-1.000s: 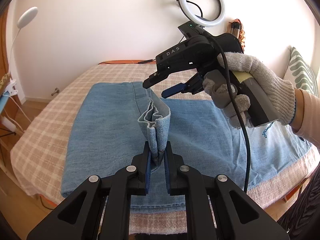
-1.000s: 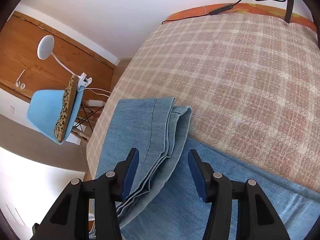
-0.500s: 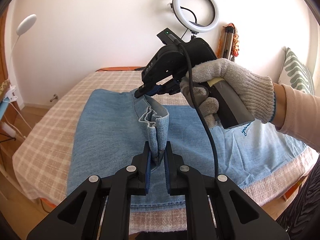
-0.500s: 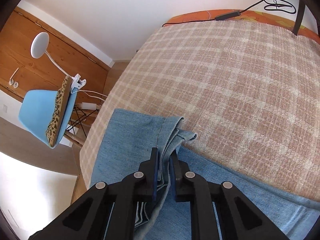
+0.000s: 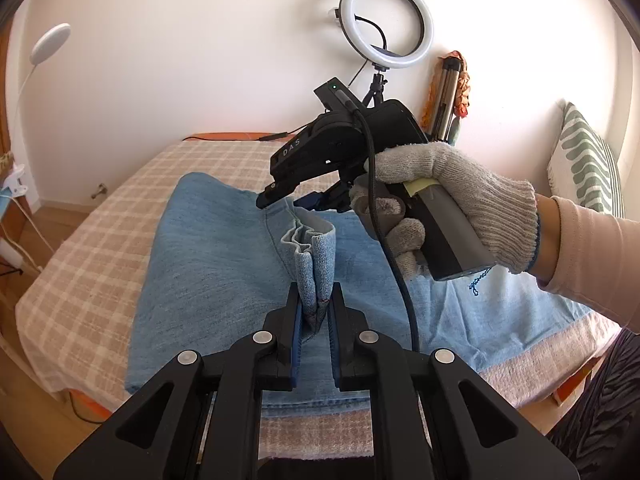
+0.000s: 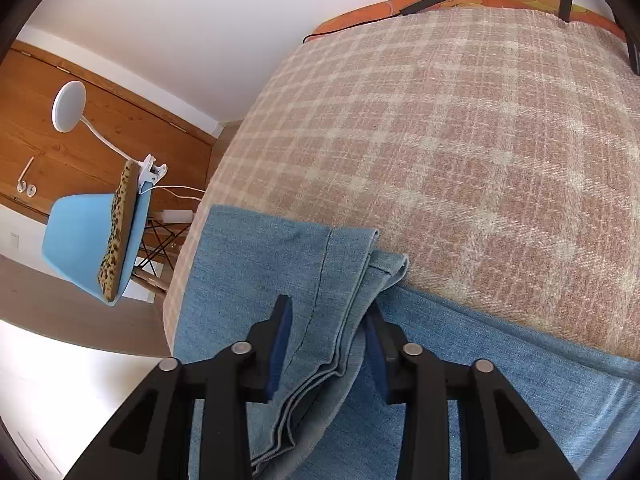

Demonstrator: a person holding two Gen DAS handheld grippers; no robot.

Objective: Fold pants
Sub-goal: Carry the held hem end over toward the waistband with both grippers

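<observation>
Light blue denim pants (image 5: 216, 264) lie folded on the plaid bed. My left gripper (image 5: 315, 312) is shut on a bunched stack of the pants' hem edges (image 5: 316, 256), held upright above the fabric. My right gripper (image 6: 328, 344), seen in the left wrist view (image 5: 288, 198) in a gloved hand, is open. Its blue pads straddle the layered hem edges (image 6: 344, 308) near the far corner of the pants (image 6: 256, 264) without pressing them.
The plaid bedspread (image 6: 460, 152) stretches beyond the pants. A ring light on a tripod (image 5: 386, 20) stands at the wall. A striped pillow (image 5: 588, 164) is at the right. A blue chair (image 6: 88, 240) and clip lamp (image 6: 70, 106) stand left of the bed.
My right gripper, open a second ago, shut on the hem edges half a second ago and has now opened again. My left gripper has kept its grip and barely moved.
</observation>
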